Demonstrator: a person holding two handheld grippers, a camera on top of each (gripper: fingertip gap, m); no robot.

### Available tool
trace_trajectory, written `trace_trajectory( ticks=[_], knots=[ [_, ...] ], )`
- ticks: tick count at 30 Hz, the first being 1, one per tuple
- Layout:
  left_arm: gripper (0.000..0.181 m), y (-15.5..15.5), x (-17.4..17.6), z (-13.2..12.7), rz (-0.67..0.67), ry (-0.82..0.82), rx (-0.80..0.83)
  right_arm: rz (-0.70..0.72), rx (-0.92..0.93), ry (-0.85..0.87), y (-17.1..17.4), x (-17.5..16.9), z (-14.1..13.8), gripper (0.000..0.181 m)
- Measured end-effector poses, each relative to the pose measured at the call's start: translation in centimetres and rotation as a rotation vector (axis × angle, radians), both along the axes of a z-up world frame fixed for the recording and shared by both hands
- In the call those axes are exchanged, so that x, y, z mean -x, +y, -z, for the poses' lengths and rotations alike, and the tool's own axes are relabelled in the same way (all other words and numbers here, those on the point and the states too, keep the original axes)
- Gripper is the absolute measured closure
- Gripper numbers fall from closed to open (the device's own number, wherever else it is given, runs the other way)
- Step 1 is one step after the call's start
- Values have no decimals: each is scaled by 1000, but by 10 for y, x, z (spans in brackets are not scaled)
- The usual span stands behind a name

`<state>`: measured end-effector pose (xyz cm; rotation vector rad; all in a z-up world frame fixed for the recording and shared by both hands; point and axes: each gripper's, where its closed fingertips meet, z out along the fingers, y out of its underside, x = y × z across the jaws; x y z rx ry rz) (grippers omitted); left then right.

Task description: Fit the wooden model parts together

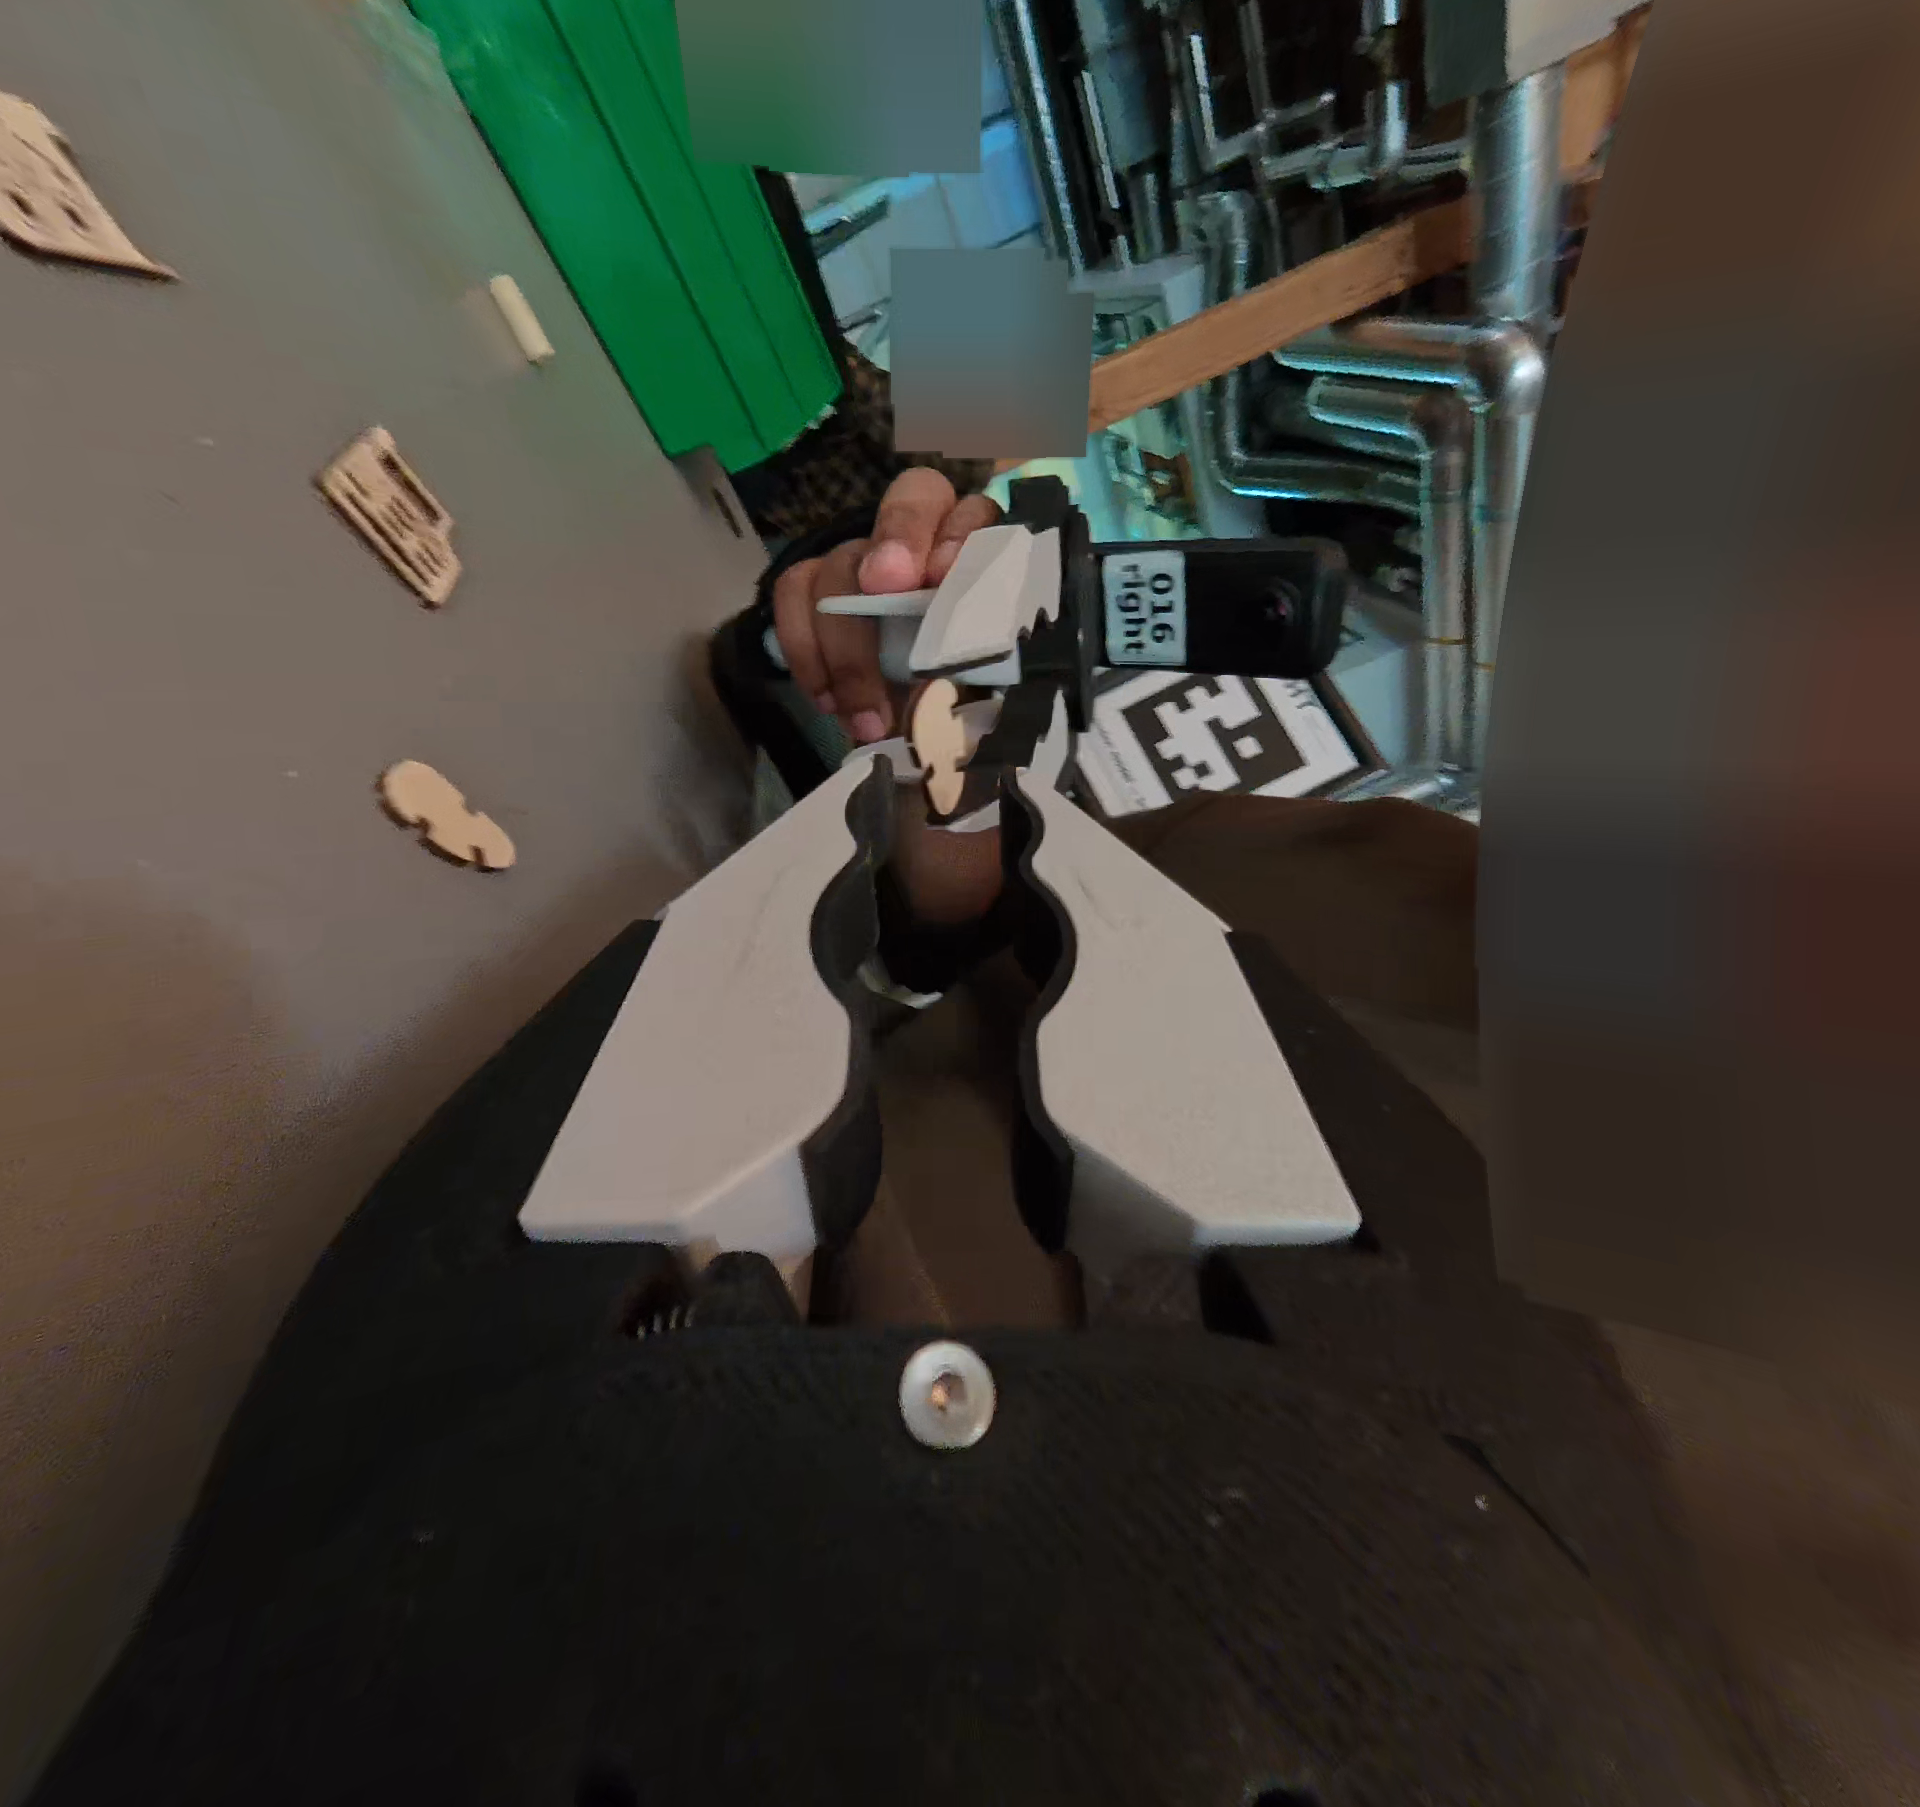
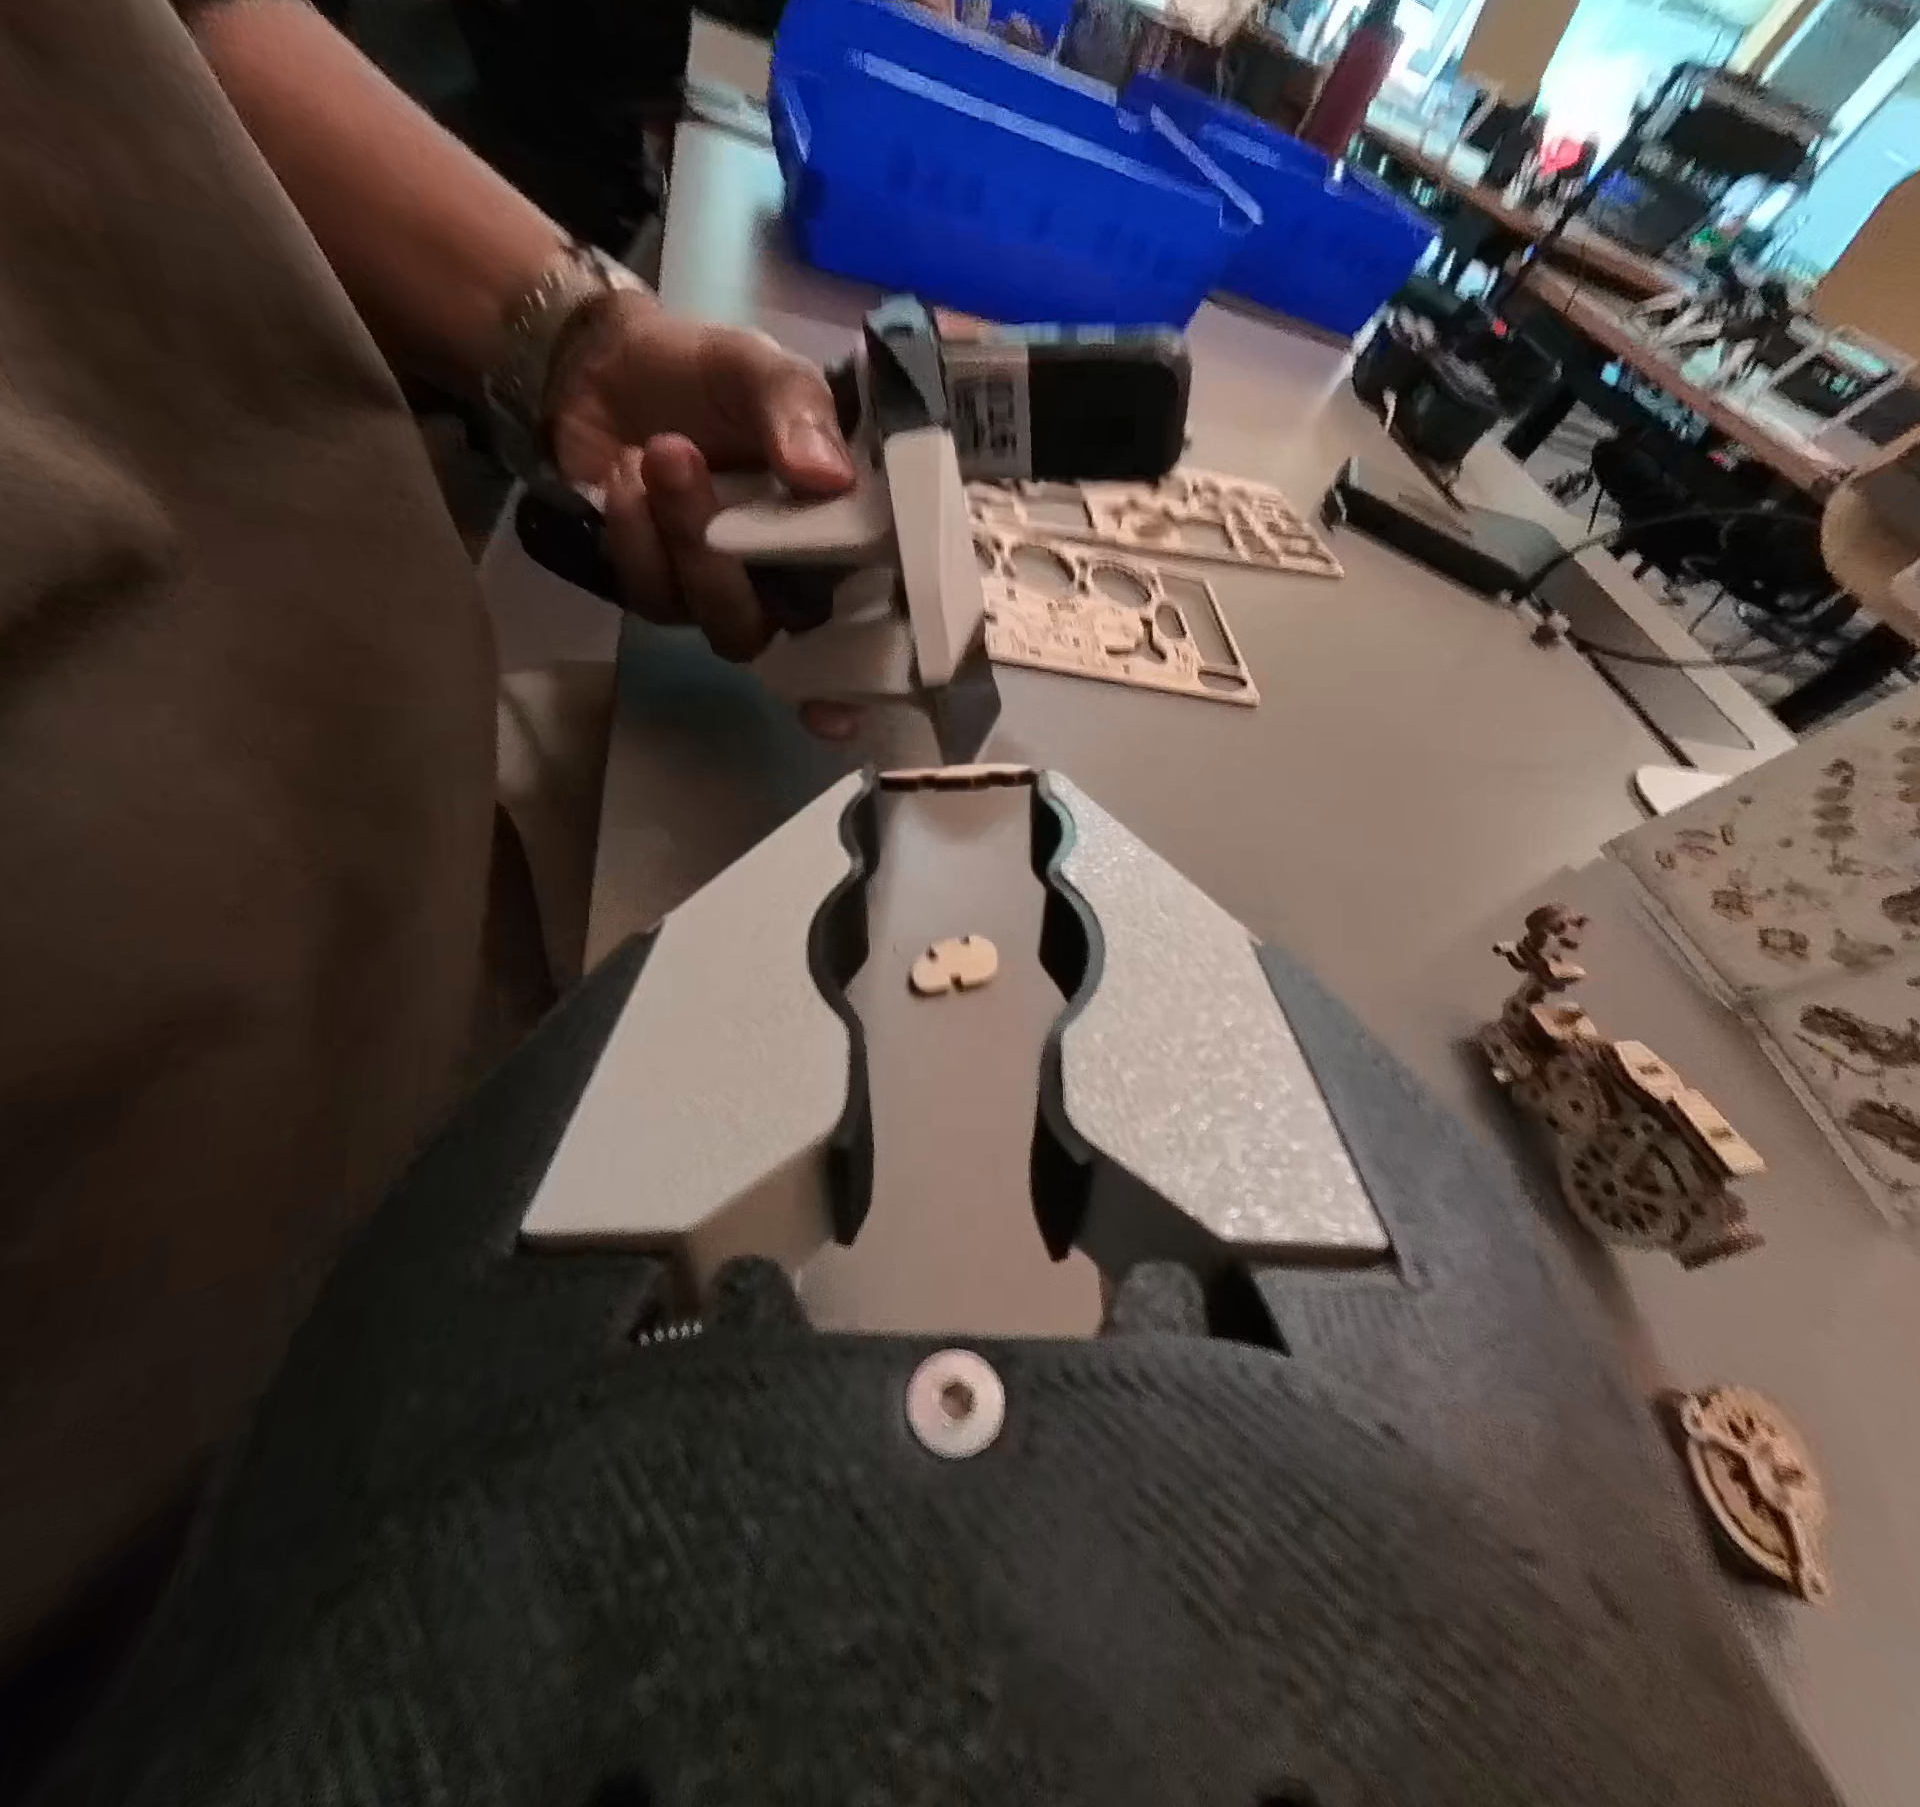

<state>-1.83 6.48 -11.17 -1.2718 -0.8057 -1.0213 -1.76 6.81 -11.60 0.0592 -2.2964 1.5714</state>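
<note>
**Q:** State of the right tongs (image 2: 956, 789)?
**A:** The fingers were set fairly wide yet clamped on a flat wooden part (image 2: 956, 775). The part was held edge-on across the tips, clear of the table (image 2: 1351, 822).

**Q:** And the left tongs (image 1: 945, 807)?
**A:** The jaws were parted with nothing gripped. The tips stood just beside the held part. Contact could not be confirmed.

**Q:** Progress?
**A:** Judged partway.
- A partly built model (image 2: 1621, 1113) and a wheel (image 2: 1756, 1487) sat on the table, well apart from both tongs.
- No joint showed at the held part.
- A loose part (image 2: 954, 962) lay on the table below the right tongs.
- Partly punched-out sheets (image 2: 1112, 614) lay farther off.

**Q:** Remaining?
**A:** Probably to mate the held part with its counterpart, then fit the result to the model. Which counterpart was meant could not be determined
</note>
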Motion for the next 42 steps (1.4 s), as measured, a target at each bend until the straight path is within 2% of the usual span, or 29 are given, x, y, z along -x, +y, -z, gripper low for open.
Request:
trace_trajectory(
  ticks=[1,4,10,42],
  knots=[
    [162,-1,3,2,-28,25,23,15,-35,-12,3,4,6,154],
    [163,-1,5,3,-55,111,69,47,-90,-51,9,10,18,154],
    [158,9,-11,8,0,216,124,29,-107,-53,2,5,22,154],
    [151,10,-12,10,-2,232,142,18,-82,-52,0,3,18,154]
  ],
)
